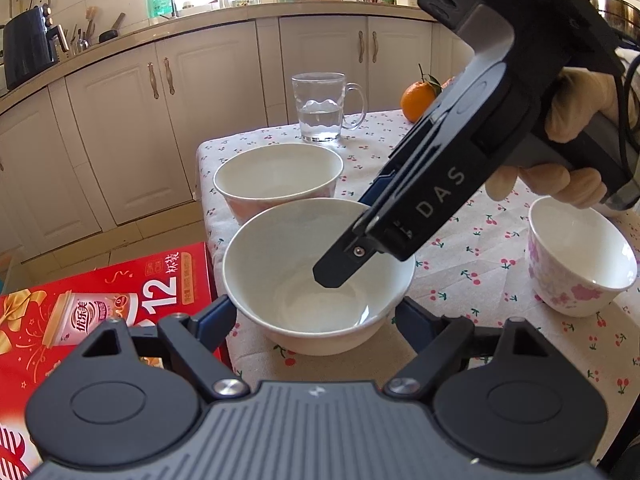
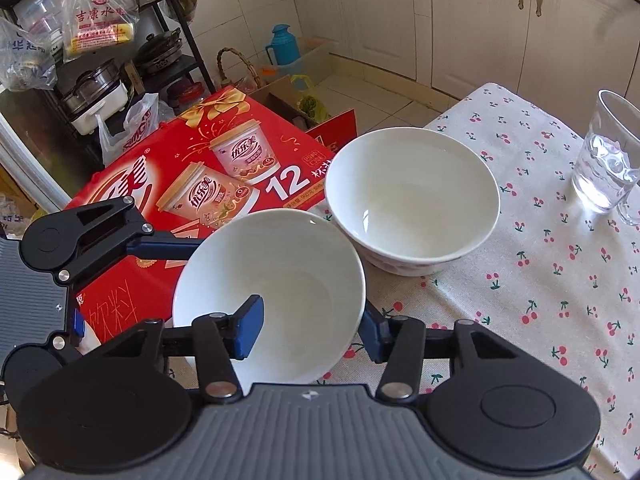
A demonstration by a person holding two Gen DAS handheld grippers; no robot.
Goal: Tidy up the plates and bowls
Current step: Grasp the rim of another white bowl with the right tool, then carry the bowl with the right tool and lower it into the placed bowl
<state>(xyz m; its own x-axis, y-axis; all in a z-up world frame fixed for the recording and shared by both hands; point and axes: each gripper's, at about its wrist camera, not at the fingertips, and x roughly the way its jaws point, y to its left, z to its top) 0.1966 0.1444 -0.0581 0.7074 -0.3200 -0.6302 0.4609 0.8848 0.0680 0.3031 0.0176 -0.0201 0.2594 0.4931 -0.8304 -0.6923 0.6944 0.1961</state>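
**Two grippers, one slick white bowl**

Our right gripper point(image 2: 312, 332) had its jaws closed down over the rim of the near bowl point(image 2: 280, 276), one pad inside and one against the outer wall, so it looked clamped on. The left gripper point(image 1: 316, 316) straddled the same bowl from the other side, pads pressed to opposite sides of the wall.

The bowl sat at the table point(image 2: 540, 280) edge, partly out over the red box point(image 2: 180, 168). We couldn't tell whether its foot was touching the cloth.

We figured it for glazed china: stiff, a bit hefty, slippery and chippable. The rim pinch seemed the weaker hold, so the wide grip low on the wall was the one to trust.

The second bowl point(image 2: 412, 200) stood just behind it, almost touching, and looked like the obvious thing to nest it into. A small flowered bowl point(image 1: 580, 264) waited well apart.
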